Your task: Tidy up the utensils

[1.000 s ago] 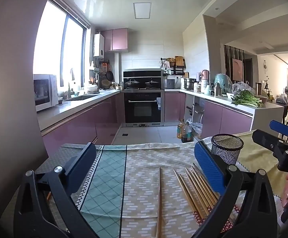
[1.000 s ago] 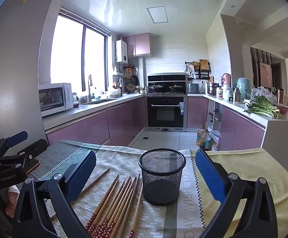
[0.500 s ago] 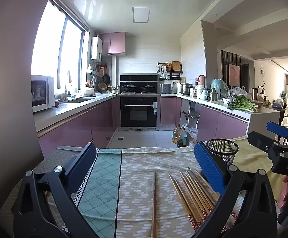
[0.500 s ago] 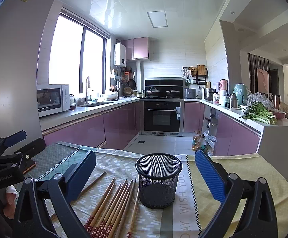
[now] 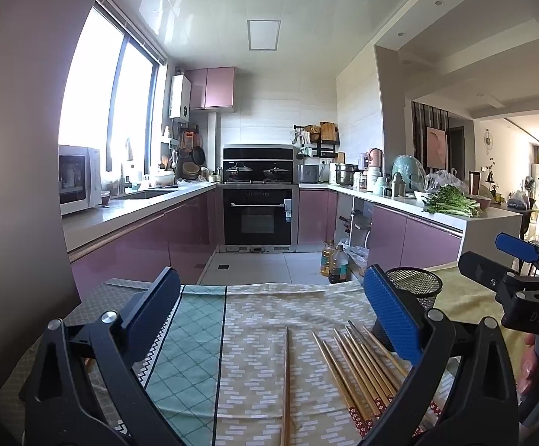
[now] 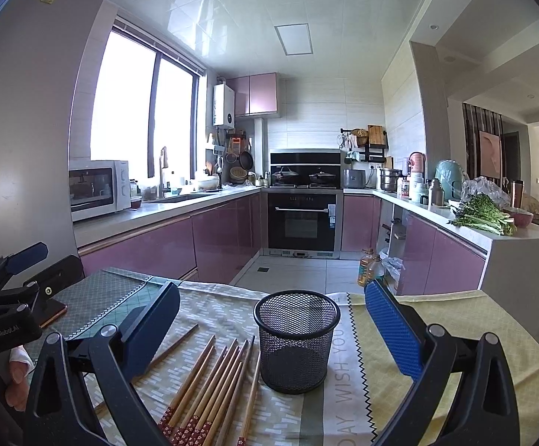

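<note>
Kitchen worktop (image 5: 262, 379), cloth-covered. Left hand-held gripper (image 5: 269, 319) wide, empty, above lone chopstick (image 5: 286, 383); right hand-held gripper (image 6: 269, 325) wide w/ mesh cup (image 6: 294, 338) ahead, chopstick bundle (image 6: 213, 383) beside it. Best: pinch mid-shaft, keep level.

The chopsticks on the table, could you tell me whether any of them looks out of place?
Yes. One chopstick lies alone on the cloth, apart to the left of the bundle, which lies beside the mesh cup. The cup stands upright and holds no chopsticks. Nothing looks spilled or broken.
</note>
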`<state>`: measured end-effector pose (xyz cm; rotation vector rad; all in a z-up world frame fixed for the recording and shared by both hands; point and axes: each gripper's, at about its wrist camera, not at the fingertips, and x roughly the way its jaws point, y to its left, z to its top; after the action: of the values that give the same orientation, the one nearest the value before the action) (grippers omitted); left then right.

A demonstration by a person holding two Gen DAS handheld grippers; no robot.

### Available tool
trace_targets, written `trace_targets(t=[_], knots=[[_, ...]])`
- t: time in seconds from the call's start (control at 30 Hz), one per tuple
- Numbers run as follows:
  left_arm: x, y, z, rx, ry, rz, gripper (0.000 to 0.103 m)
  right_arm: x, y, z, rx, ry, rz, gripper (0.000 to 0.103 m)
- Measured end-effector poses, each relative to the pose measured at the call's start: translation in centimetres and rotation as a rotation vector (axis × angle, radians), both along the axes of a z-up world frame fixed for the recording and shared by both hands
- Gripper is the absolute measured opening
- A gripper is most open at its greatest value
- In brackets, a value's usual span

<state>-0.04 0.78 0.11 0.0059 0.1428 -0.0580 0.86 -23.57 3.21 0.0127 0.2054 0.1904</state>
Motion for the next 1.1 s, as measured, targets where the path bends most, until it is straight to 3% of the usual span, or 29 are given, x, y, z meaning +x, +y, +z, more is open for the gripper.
trace_targets(t=[1.1], knots=[[-0.47,-0.38,-0.17,0.007,-0.018,0.003,0.097,-0.05,-0.04,-0.26,0.018,0.000,-0.005,0.097]])
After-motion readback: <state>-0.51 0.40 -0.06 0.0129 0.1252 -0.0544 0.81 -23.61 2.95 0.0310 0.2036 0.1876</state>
